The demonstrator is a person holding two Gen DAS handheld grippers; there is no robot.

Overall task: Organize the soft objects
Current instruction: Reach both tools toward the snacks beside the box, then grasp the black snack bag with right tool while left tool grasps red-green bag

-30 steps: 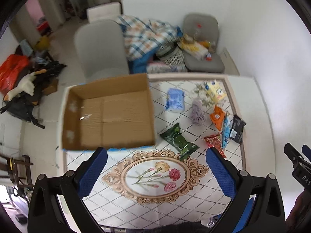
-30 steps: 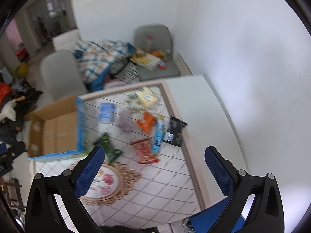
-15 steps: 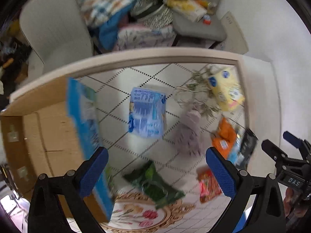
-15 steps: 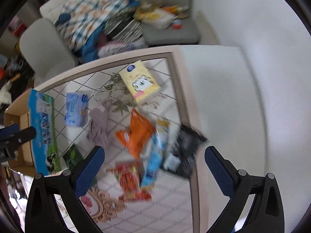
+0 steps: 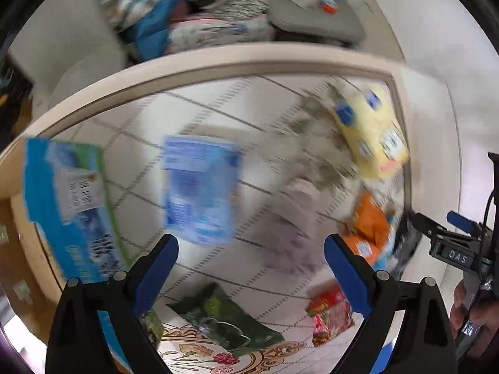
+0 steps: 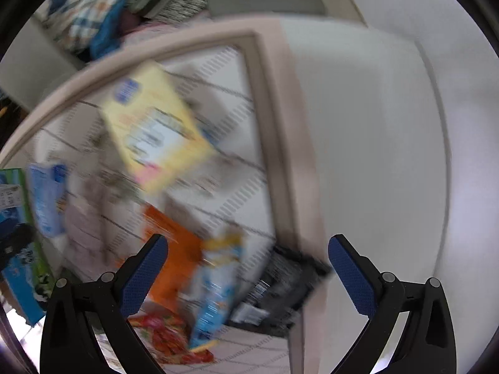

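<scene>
While both views blur, left tongs [image 5: 251, 265] gape above the blue pack [image 5: 199, 193] on the table [image 5: 218, 62] | right tongs [image 6: 248, 268] gape above the orange packet [image 6: 174, 246] | yellow pack [image 6: 152, 124] farther back.

Ahead of the left gripper's [image 5: 251, 268] spread jaws, bare tablecloth [image 5: 199, 115] separates a blue pack [image 5: 199, 194] from a purple cloth [image 5: 291, 237]; a cardboard box [image 5: 67, 205] walls off the left side.

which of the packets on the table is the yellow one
The yellow packet lies nearest the table's far right corner, bearing blue logos and a white label; the other packets are blue, orange, green, red and black.
</scene>
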